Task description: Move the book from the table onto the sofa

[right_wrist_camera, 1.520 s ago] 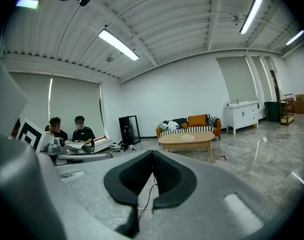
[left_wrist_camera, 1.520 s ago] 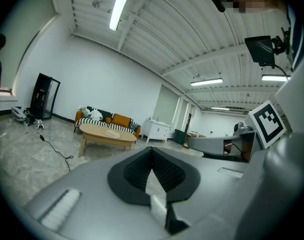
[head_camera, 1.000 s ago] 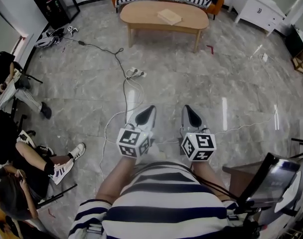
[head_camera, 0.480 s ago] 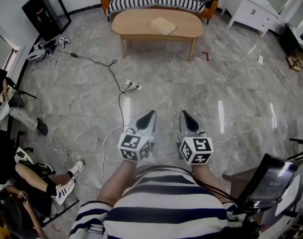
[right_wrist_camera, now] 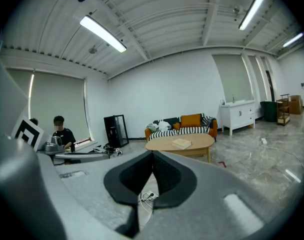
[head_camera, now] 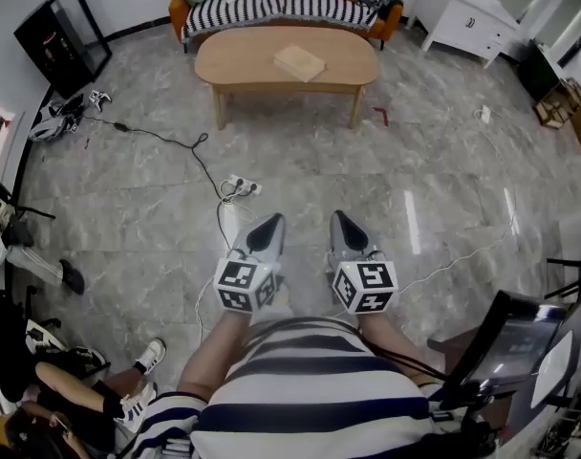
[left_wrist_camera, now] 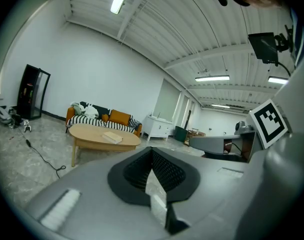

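Observation:
A pale tan book [head_camera: 299,62] lies flat near the middle of the oval wooden coffee table [head_camera: 233,65], also seen as the book [left_wrist_camera: 112,137] and the book [right_wrist_camera: 181,143]. Behind the table stands an orange sofa [head_camera: 271,3] with a striped cover and clothes piled at its left end. My left gripper [head_camera: 268,226] and right gripper [head_camera: 339,222] are held side by side low in the head view, well short of the table, pointing toward it. Both are shut with nothing between the jaws.
A black cable and a white power strip [head_camera: 241,185] lie on the marble floor between me and the table. A white cabinet [head_camera: 462,17] stands at the back right, a black glass case [head_camera: 56,36] at the back left. Seated people's legs [head_camera: 52,371] show at the left.
The table, book and sofa have come nearer and lower in the head view as I walk toward them. Both grippers stay shut and side by side.

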